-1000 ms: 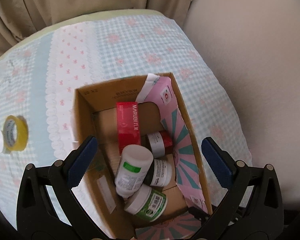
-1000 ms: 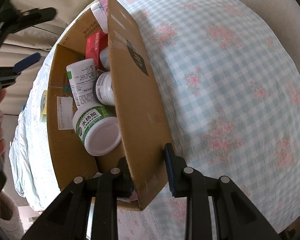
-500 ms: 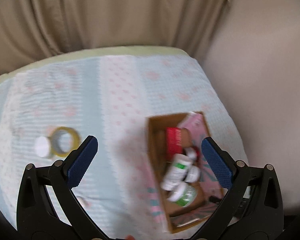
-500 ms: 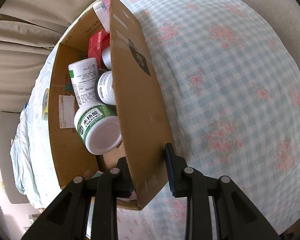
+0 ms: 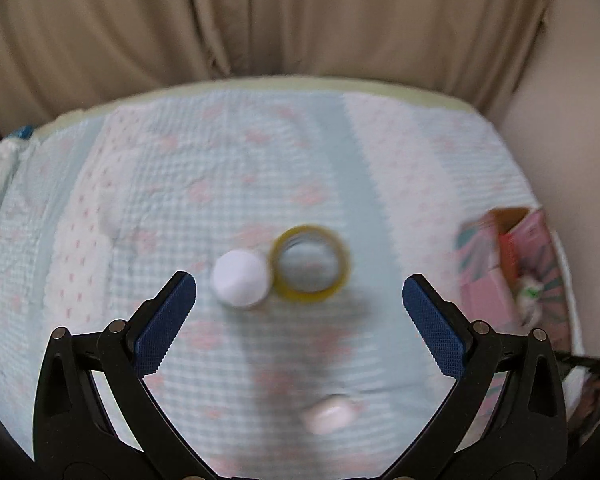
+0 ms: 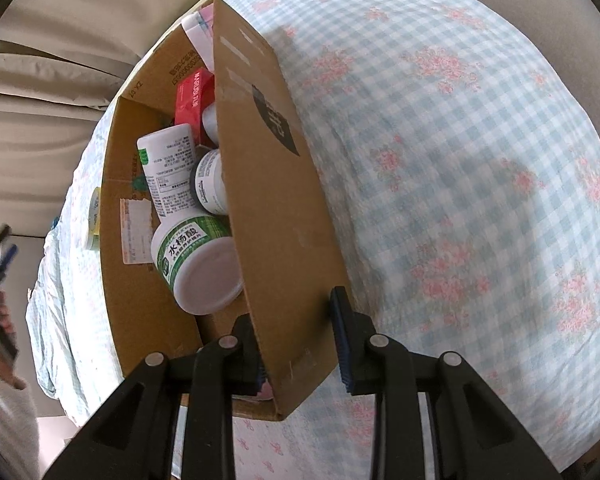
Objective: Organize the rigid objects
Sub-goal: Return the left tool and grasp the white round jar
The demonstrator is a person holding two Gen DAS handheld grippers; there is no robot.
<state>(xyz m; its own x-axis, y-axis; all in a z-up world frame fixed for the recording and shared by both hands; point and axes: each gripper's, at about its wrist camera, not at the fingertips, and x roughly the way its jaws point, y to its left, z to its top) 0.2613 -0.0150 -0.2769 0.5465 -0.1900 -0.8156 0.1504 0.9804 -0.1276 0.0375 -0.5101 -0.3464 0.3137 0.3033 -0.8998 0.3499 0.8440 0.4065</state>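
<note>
My left gripper (image 5: 299, 300) is open and empty above the bed. Ahead of it lie a white round jar (image 5: 241, 279) and a yellow tape roll (image 5: 311, 263), side by side and touching. A small pink object (image 5: 331, 417) lies nearer, between the fingers. My right gripper (image 6: 300, 340) straddles the side wall of a cardboard box (image 6: 272, 184); the jaws stand on either side of the wall with a gap on the outer side. Inside the box lie a green-labelled jar (image 6: 196, 260), a white bottle (image 6: 170, 170), a smaller jar (image 6: 210, 182) and a red carton (image 6: 194, 98).
The box also shows at the right edge of the left wrist view (image 5: 512, 248). The checked bedspread (image 6: 460, 160) covers the bed. Beige curtains (image 5: 260, 20) hang behind it and a wall stands to the right. The tape roll peeks past the box in the right wrist view (image 6: 94, 220).
My left gripper has swung left, away from over the box, and is now over the white jar and tape roll. The right gripper has stayed on the box wall.
</note>
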